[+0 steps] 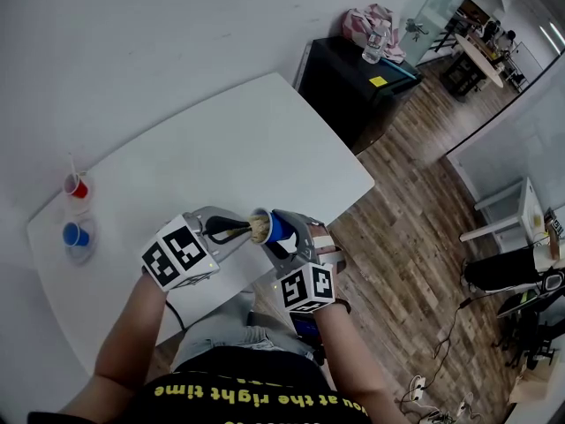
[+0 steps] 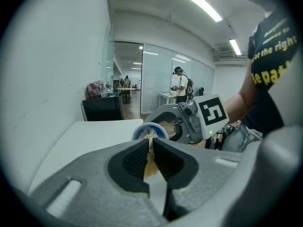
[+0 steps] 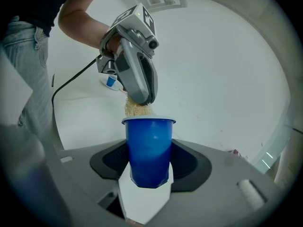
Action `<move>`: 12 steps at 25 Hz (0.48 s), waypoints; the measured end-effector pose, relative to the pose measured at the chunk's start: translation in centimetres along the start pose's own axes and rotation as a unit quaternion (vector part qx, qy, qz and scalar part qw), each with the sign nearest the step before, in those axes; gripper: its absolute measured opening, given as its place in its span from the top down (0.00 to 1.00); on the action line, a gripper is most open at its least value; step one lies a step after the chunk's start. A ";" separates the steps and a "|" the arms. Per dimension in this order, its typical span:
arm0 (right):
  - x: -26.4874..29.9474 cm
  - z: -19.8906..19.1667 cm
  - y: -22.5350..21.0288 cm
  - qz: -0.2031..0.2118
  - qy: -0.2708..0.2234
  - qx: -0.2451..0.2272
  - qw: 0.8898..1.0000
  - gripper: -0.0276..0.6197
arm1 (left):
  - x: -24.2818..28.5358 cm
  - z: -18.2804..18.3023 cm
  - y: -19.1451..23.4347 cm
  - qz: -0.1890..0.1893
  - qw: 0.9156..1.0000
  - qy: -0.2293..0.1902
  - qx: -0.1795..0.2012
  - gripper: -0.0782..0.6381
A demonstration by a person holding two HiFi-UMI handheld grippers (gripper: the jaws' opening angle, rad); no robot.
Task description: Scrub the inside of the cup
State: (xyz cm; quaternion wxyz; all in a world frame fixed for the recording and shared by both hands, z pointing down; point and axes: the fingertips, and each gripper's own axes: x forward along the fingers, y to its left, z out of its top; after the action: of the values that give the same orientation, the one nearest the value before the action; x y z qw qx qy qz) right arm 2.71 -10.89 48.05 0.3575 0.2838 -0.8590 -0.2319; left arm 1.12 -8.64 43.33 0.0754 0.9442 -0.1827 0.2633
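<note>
Blue plastic cups: two – held cup point(image 1: 276, 228), spare blue cup point(image 1: 75, 234). Small red plastic cup point(image 1: 78, 187): one. Tan-bristled, black-handled scrubbing brush point(image 1: 258, 229): one. Grey handheld grippers with marker cubes: two – left gripper point(image 1: 214, 230), right gripper point(image 1: 287, 234). White rectangular bench point(image 1: 265, 140): one. Black cabinet point(image 1: 353, 95): one.

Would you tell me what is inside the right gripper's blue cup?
The brush in the left gripper pokes its tan bristles into the cup's mouth; the wall hides the bottom.
</note>
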 end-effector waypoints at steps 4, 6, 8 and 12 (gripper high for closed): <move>0.0 -0.4 -0.2 -0.002 0.002 0.006 1.000 0.55 | -0.1 0.1 -0.5 -0.020 1.000 -0.007 -0.008 0.86; 0.0 -0.4 -0.3 -0.002 0.002 0.007 1.000 0.55 | -0.3 0.3 -0.4 -0.021 1.000 -0.012 -0.012 0.86; 0.0 -0.4 -0.4 -0.004 0.001 0.008 1.000 0.55 | -0.5 0.5 0.0 -0.016 1.000 -0.018 -0.015 0.86; 0.0 -0.3 -0.5 -0.007 -0.001 0.014 1.000 0.55 | -0.8 0.8 0.9 0.006 1.000 -0.025 -0.016 0.86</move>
State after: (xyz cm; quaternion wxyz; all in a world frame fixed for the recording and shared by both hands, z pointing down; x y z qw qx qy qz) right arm 3.11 -11.29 47.92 0.3511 0.2942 -0.8605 -0.2229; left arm 0.47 -9.45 42.29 0.0841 0.9480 -0.1947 0.2374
